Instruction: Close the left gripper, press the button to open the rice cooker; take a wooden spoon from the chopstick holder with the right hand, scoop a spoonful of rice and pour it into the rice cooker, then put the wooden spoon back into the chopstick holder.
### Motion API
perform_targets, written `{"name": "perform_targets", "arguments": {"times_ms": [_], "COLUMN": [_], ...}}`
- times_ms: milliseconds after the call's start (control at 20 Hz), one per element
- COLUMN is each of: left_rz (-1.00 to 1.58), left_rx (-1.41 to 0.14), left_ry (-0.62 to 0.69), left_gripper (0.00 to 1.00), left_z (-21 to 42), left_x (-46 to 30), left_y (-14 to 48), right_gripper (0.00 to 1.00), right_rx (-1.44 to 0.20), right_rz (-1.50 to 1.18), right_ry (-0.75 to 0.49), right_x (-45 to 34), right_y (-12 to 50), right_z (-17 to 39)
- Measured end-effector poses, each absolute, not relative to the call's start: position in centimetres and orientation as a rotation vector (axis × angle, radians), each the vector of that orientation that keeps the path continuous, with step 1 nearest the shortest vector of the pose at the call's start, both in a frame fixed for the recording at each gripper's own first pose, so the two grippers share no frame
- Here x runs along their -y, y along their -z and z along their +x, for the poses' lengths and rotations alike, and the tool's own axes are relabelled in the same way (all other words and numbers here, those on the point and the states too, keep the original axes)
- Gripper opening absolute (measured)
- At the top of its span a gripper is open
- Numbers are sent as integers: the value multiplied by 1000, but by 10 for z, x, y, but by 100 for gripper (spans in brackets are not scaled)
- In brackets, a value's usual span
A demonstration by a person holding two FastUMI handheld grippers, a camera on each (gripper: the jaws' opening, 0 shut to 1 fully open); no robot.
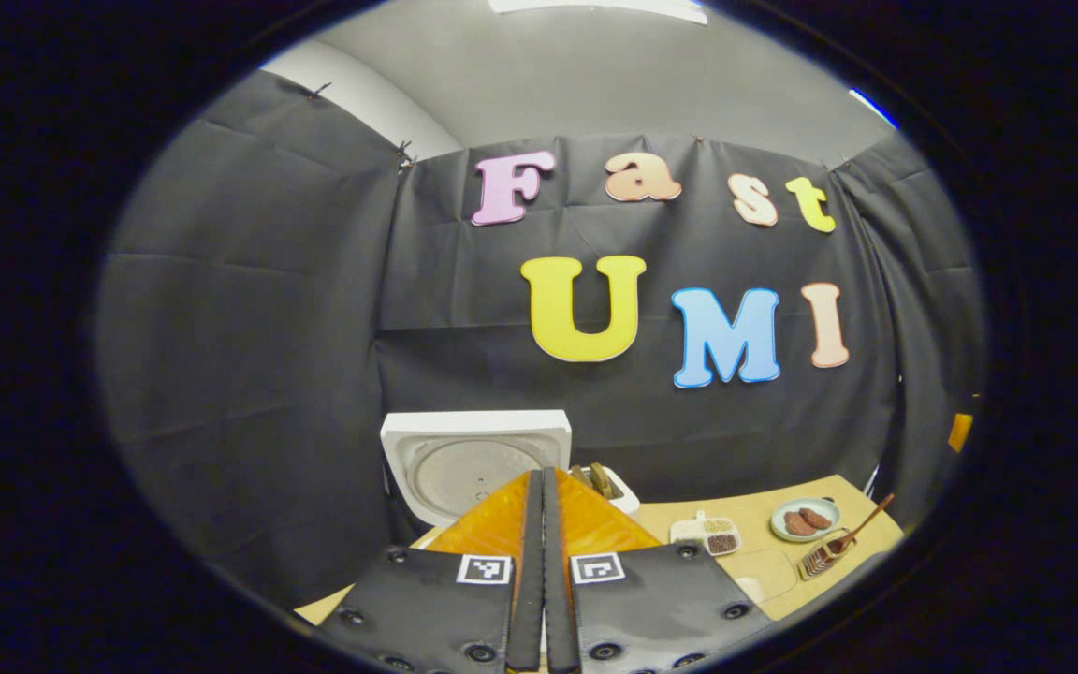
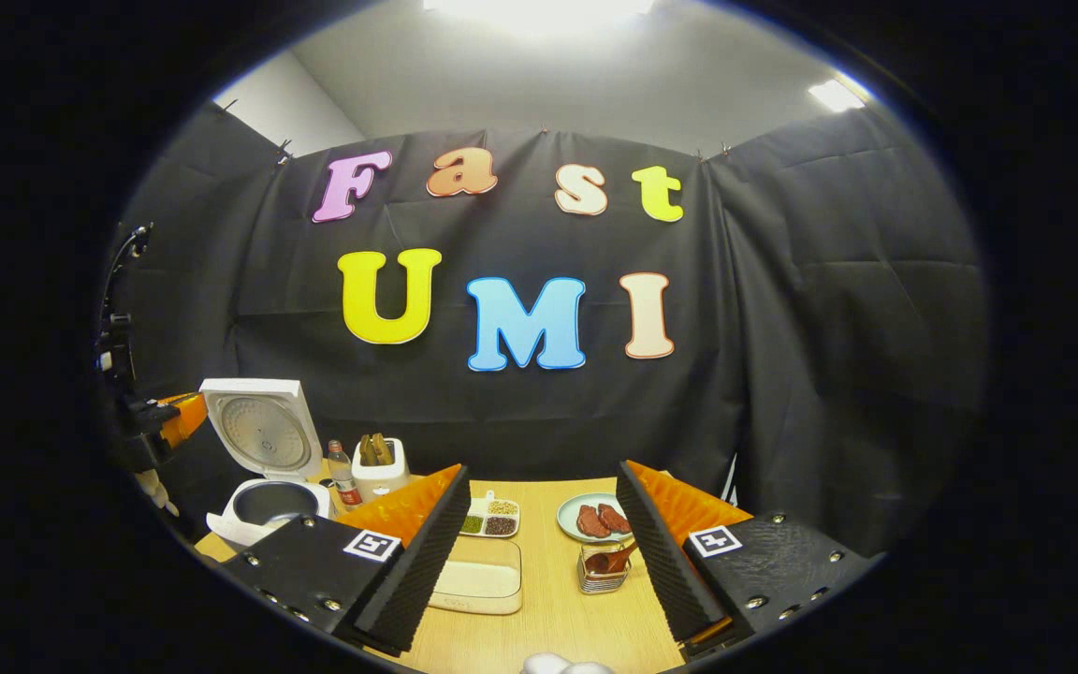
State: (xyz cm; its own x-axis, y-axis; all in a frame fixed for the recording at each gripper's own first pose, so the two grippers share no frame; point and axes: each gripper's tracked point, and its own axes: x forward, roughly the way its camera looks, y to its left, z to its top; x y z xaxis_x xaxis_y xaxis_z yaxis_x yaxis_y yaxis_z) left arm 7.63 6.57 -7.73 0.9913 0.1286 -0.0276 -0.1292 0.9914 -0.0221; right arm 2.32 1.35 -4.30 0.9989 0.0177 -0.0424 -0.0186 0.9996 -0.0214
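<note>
The white rice cooker stands open at the table's left end, lid upright and dark pot showing. In the left gripper view that lid rises just behind my left gripper, which is shut with nothing between its fingers. A wire chopstick holder holds the wooden spoon, whose handle leans out to the right. A clear container of rice lies on the table between the fingers of my right gripper, which hangs open above the table's near side, empty. The left gripper hovers left of the cooker.
A white toaster and a small bottle stand right of the cooker. A divided tray of grains and a plate with meat slices sit mid-table, behind the holder. The wooden table ends at the black cloth wall.
</note>
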Motion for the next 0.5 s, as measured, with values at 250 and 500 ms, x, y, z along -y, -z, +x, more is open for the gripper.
{"name": "perform_targets", "arguments": {"times_ms": [250,500], "left_rz": [-10,42], "left_rx": [-6,77], "left_ry": [-111,-66], "left_gripper": [59,93], "left_z": [51,20], "left_x": [-58,-41], "left_y": [79,53], "right_gripper": [96,93], "right_rx": [-63,-72], "right_rz": [-8,-14], "right_ry": [-4,26], "right_x": [-6,7], "right_y": [57,80], "right_z": [24,26]}}
